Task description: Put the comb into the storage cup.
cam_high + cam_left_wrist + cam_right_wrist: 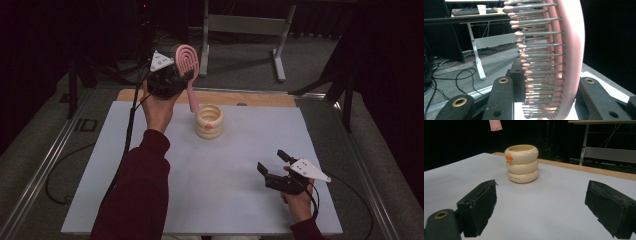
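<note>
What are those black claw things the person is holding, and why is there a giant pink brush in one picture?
A person sits at a white table with a grabbing tool in each hand. One camera looks down from above; a small camera rides on each tool. The left tool is raised and pinches a pink hairbrush by its head; its camera is so close that the bristles look huge. The brush handle hangs above a cream ringed cup with an orange spot. The right tool rests low over the table, jaws open, holding nothing.

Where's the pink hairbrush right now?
In the high view the pink hairbrush is held in the air by the left hand-held gripper at the table's far left, its handle pointing down just above and left of the cream ringed cup.
</note>
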Demonstrator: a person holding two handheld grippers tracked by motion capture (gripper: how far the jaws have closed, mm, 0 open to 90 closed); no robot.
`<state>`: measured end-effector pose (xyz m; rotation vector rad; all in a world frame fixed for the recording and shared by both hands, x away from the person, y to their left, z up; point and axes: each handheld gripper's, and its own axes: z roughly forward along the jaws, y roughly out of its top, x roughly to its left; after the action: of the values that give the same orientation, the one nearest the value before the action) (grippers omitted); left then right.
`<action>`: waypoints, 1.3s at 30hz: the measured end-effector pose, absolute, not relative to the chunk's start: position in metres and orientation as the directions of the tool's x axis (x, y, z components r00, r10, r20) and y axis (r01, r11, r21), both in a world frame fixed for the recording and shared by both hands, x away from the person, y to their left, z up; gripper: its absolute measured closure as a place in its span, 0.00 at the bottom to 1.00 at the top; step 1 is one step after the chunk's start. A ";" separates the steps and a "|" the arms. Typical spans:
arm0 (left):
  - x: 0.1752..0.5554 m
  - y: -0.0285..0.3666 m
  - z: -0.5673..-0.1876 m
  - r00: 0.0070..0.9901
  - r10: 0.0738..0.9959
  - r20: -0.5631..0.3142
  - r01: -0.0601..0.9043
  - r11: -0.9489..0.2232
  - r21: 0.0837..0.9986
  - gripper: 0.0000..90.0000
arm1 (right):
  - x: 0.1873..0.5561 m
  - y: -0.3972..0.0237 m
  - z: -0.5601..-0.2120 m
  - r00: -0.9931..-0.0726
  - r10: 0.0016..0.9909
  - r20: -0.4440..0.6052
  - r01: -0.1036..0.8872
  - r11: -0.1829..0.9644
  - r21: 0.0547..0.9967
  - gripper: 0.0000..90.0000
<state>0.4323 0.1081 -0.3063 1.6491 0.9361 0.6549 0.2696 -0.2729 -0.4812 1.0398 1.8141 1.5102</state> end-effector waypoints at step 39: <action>0.446 0.083 -0.327 0.530 0.846 -0.057 0.247 -0.090 0.965 0.71 | 0.270 -0.274 -0.480 -0.554 0.828 0.082 0.212 0.045 0.976 0.12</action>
<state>0.4456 0.0832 -0.3274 1.6262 0.9470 0.6533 0.2695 -0.2744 -0.4798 1.0452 1.8087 1.5414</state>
